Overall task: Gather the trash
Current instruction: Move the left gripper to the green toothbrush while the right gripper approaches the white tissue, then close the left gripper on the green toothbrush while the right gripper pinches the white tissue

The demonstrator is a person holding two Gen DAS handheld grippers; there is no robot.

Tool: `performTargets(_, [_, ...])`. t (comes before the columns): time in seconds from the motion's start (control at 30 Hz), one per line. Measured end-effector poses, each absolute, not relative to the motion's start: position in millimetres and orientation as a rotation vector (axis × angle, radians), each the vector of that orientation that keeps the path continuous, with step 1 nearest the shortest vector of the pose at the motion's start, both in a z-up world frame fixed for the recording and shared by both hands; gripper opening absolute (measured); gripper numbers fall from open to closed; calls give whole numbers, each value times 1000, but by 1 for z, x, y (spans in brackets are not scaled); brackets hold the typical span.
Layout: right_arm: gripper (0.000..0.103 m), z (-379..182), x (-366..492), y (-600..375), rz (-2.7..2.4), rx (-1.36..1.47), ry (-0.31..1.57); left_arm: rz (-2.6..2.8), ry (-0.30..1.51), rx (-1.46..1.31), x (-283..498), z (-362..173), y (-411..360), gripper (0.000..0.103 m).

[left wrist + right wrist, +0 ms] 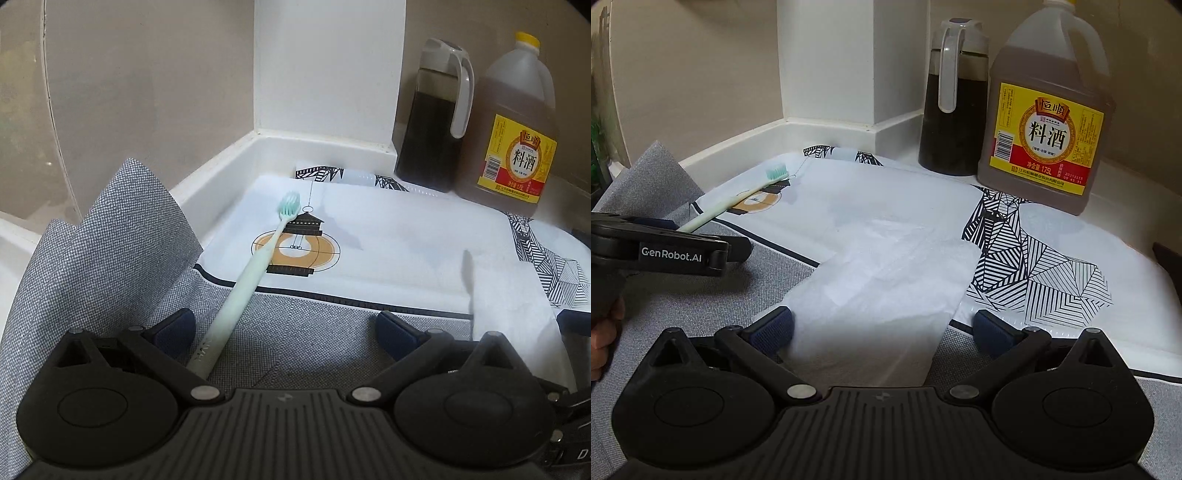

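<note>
One patterned cloth (1052, 266) is spread across the counter, with two bottles (1045, 122) stood at its far right corner beside the wall. One white tissue (882, 280) lies at the cloth's near edge between the spread jaws of the right gripper (882, 328). One toothbrush (255, 266) is laid across the cloth's left edge, its handle just inside the left finger of the left gripper (284, 328), whose jaws are parted.

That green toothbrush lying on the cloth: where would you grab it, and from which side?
Grip the toothbrush low on its handle, the end nearest the left hand-held gripper, rather than the bristle head. It lies flat, handle pointing back between the open jaws, so come from the near end along its length and close across the narrow handle. That seems the easiest hold.
</note>
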State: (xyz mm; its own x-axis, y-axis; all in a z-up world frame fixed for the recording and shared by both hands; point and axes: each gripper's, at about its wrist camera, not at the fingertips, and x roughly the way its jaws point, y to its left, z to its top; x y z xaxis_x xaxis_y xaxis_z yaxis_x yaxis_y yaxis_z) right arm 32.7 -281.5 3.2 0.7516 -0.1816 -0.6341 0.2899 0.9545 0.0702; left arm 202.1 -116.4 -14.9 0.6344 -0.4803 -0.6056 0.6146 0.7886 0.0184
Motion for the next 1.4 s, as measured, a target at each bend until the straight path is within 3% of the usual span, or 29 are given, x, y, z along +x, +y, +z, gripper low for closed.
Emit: performTargets(1.4, [103,3,33,-280,-261,166,673,-637,619,239,207,-15,-120,103])
